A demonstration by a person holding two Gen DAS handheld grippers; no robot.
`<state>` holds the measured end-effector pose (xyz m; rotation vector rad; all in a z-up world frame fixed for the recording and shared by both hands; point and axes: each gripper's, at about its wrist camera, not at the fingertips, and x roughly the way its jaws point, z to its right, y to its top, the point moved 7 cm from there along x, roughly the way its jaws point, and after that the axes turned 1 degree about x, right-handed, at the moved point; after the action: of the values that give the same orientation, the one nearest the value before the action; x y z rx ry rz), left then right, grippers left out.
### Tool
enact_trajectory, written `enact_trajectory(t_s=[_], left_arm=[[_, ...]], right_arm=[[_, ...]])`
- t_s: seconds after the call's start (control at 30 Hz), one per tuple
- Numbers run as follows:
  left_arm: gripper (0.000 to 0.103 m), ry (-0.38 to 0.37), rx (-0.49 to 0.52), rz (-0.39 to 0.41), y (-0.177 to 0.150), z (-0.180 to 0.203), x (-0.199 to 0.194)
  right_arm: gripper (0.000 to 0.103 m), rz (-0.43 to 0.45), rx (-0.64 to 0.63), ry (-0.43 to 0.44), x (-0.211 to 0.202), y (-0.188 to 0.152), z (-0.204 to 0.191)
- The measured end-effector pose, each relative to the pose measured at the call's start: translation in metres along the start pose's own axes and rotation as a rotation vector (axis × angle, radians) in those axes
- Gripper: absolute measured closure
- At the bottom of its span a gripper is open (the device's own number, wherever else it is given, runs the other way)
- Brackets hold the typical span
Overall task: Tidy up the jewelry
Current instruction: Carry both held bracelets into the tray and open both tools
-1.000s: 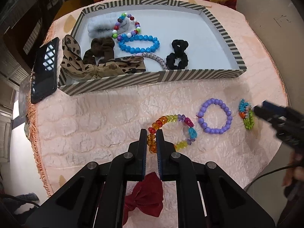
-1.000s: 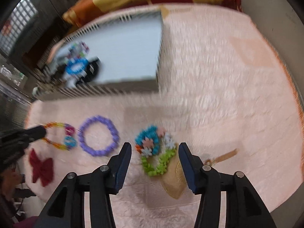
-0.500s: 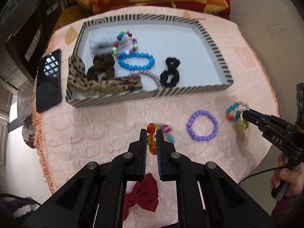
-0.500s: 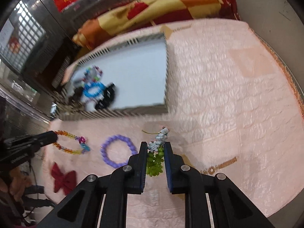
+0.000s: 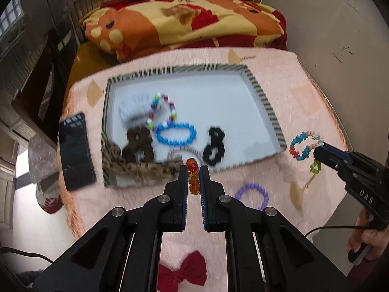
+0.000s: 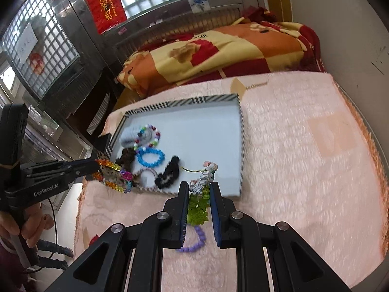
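Observation:
My left gripper [image 5: 192,172] is shut on a rainbow bead bracelet [image 5: 193,181], which hangs lifted off the pink cloth near the tray's front wall. From the right wrist view the same rainbow bracelet [image 6: 114,177] dangles from the left gripper [image 6: 93,166]. My right gripper [image 6: 199,189] is shut on a flower bead bracelet [image 6: 198,210] with green, white and blue pieces, raised in front of the tray's near right corner. In the left wrist view the flower bracelet [image 5: 304,146] hangs from the right gripper [image 5: 318,151]. A purple bead bracelet [image 5: 252,192] lies on the cloth.
The striped tray [image 5: 262,102] holds a blue bead bracelet [image 5: 176,133], a black scrunchie [image 5: 214,146], a multicolour bead bracelet [image 5: 163,109], a brown scrunchie [image 5: 138,146] and a leopard bow [image 5: 136,168]. A phone [image 5: 75,150] lies left of it, a red bow [image 5: 182,272] near me.
The right gripper closed on the flower bracelet. Both grippers then rose and lifted their bracelets off the cloth toward the tray's front.

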<state>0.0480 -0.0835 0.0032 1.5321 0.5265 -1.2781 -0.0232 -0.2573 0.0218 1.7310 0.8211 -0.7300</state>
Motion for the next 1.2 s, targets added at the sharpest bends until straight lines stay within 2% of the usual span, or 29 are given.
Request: enact_trajectory(t_s=[0.4,0.73,1.0,1.2], left_arm=[[0.095,0.015,0.043,0.002,0.065,0.004,0.028],[0.095,-0.028,0.051,-0.054,0.105,0.010,0.087],[0.095,0.021,-0.013,-0.122,0.114,-0.033,0.137],[0.095,0.054,-0.036,-0.134,0.114,-0.053,0.151]], right_arm=[[0.087,-0.043,-0.014,-0.003,0.047,0.028,-0.013],[0.087,-0.118,0.006,0.015,0.102,0.043,-0.025],[0.087,-0.185,0.017,0.088,0.157,0.056,-0.041],[0.087,-0.234,0.018,-0.002,0.178,0.051,-0.018]])
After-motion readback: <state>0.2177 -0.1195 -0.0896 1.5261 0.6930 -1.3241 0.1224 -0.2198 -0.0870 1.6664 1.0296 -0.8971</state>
